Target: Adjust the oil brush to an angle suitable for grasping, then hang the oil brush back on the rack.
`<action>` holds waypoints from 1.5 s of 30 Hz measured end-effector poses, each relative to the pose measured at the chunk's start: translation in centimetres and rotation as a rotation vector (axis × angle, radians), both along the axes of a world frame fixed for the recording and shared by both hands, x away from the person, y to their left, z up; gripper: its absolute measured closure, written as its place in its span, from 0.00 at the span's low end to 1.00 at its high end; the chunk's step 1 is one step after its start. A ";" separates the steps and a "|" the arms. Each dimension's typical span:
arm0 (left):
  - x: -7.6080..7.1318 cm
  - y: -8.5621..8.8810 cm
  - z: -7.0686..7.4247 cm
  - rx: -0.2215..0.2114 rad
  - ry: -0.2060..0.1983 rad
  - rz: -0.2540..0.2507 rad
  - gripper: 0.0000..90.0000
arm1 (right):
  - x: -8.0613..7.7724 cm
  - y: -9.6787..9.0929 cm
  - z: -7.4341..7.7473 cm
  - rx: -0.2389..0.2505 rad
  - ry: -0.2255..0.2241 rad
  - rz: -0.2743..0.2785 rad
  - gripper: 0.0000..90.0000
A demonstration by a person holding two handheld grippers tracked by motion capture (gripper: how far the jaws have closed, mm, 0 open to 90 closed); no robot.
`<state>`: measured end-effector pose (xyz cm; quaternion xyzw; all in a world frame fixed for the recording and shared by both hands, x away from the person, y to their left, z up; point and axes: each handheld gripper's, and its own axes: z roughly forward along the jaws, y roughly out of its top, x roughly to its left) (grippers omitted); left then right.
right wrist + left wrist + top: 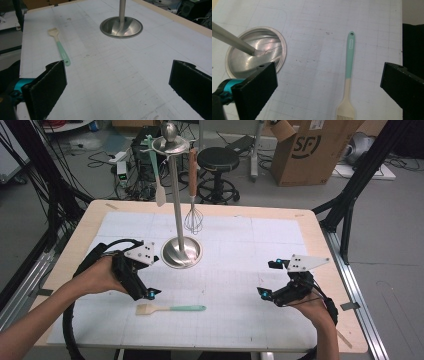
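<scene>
A basting brush [170, 308] with a mint-green handle and cream bristle head lies flat on the white mat, near the front left. My left gripper [145, 280] hovers just above and behind it, open. In the left gripper view the brush [349, 75] lies between the two wide-apart jaws, untouched by my left gripper [329, 92]. My right gripper [267, 278] is open over the mat at the right, holding nothing. The right gripper view shows my right gripper [117, 90] with the brush [59, 46] farther off to the left.
A steel stand [181, 252] with a round base and tall pole rises mid-table, and its base shows again [255, 52] [121, 27]. A white spatula [159, 195] and a wire whisk [193, 217] hang from its top. A stool and a cardboard box stand beyond the table.
</scene>
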<state>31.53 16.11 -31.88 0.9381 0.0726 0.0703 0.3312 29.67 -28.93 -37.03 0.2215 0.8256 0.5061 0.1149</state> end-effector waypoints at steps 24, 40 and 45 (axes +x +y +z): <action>0.2 -4.5 -2.7 0.078 0.039 -0.107 0.02 | -0.1 -0.2 0.1 0.003 -0.006 0.006 0.00; 0.2 -7.2 -5.5 0.159 0.082 -0.161 0.03 | -0.1 -0.2 0.1 0.002 0.001 0.005 0.00; 0.1 -7.3 -6.3 0.181 0.097 -0.175 0.10 | -0.1 -0.2 0.1 0.002 -0.004 0.007 0.00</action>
